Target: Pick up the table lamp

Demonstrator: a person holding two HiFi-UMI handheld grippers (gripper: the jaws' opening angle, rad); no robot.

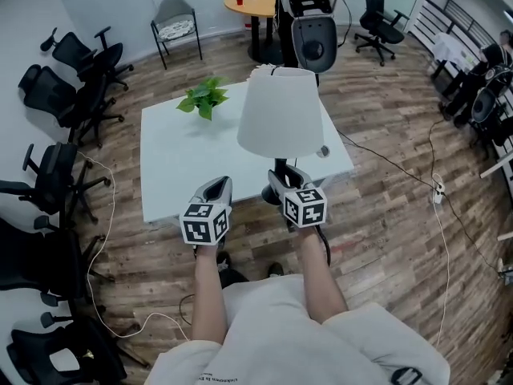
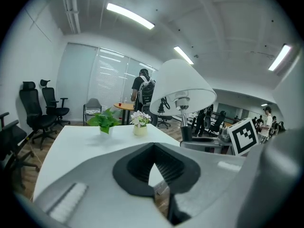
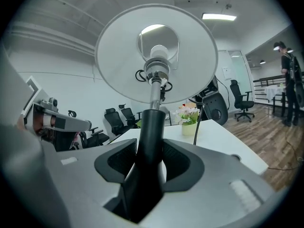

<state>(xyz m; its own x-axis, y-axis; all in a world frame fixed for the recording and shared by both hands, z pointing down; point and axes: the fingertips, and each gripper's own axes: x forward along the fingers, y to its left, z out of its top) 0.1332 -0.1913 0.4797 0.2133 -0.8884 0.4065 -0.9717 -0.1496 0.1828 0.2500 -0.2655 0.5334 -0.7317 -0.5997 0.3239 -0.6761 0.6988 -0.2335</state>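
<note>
The table lamp has a white cone shade (image 1: 280, 111) on a black stem and stands near the front edge of the white table (image 1: 172, 171). My right gripper (image 1: 282, 181) is shut on the lamp's black stem (image 3: 151, 127), low down near the base, with the shade (image 3: 154, 51) straight overhead. Whether the base touches the table I cannot tell. My left gripper (image 1: 215, 192) hovers just left of the lamp at the table's front edge, shut with nothing in it. In the left gripper view the lamp (image 2: 180, 87) shows to the right of the left gripper (image 2: 150, 187).
A green potted plant (image 1: 204, 96) and a small flower pot (image 2: 140, 127) stand at the table's far side. The lamp's black cord (image 3: 202, 113) trails behind it. Black office chairs (image 1: 60, 95) line the left wall. A round orange table (image 1: 250, 2) stands beyond.
</note>
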